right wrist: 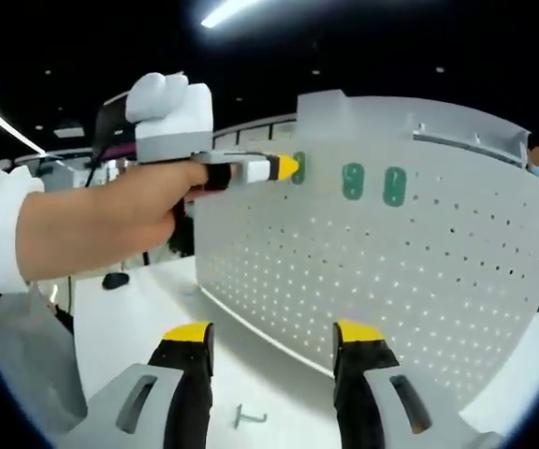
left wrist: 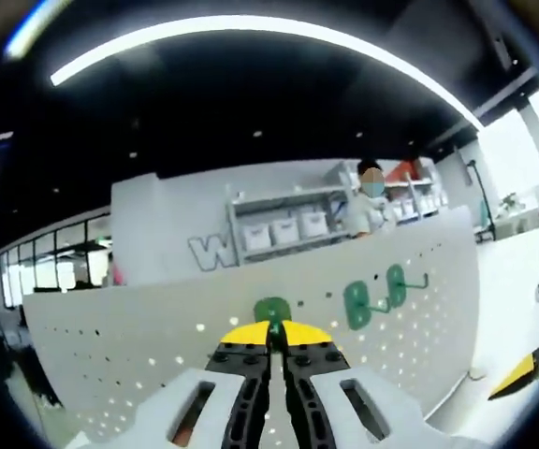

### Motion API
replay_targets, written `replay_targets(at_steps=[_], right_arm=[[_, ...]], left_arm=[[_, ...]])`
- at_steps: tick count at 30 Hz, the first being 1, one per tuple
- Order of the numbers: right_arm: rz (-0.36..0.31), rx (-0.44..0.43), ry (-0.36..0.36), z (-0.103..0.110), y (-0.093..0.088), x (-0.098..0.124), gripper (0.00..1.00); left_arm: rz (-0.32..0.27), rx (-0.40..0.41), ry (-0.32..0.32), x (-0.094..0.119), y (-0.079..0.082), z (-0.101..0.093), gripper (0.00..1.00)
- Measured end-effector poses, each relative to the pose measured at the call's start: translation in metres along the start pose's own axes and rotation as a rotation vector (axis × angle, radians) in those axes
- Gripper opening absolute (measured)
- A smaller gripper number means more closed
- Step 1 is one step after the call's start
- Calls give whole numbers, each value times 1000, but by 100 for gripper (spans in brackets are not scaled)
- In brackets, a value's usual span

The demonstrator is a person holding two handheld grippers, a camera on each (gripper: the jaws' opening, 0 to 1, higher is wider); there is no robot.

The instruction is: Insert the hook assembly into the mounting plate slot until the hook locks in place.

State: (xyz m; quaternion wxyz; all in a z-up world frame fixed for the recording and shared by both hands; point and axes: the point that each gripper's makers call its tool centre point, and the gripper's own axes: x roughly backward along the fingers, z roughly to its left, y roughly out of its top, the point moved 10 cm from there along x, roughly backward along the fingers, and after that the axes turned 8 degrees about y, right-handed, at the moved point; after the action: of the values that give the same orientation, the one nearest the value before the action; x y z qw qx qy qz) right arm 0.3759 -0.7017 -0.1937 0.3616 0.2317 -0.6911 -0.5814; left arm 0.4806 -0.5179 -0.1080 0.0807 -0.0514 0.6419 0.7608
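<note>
Pegboard: white perforated metal mounting plate, standing upright on the white bench, stiff, with rows of small round holes.

Green plastic hook assemblies: one against the plate's upper face, at the left gripper's yellow tips; jaws nearly closed on its base, firm hold not confirmable. Two more already seated beside it along the same row, thin metal prongs projecting.

Right gripper: jaws wide apart, holding nothing, low before the plate.

Handling judgement: hook light, rigid, small; take by the flat green base, keep square to the plate, press steadily. Smooth plastic may slip.

Small metal bracket: on the bench below the plate.
</note>
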Motion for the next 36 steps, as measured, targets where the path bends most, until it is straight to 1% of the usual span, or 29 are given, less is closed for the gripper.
replay_targets(at_steps=[5,11,20,23,36], right_arm=[[7,-5,-3,-2,-3,1,50],[9,-5,-3,-3,-4,2,50],[12,-9,-6,-4,-5,2,50],[11,-9,-9,-5,-5,2,50],[16,-13,-10,-7,-7,3,49]], left_arm=[[0,8,-1,-4,-1,-1,3],[-5,7,0,-1,2,-2,3],[9,2,8,-5,-2,-1,3],[15,11,13,-7,-5,0,3],[14,-2,20,-9,-6,-2,3]])
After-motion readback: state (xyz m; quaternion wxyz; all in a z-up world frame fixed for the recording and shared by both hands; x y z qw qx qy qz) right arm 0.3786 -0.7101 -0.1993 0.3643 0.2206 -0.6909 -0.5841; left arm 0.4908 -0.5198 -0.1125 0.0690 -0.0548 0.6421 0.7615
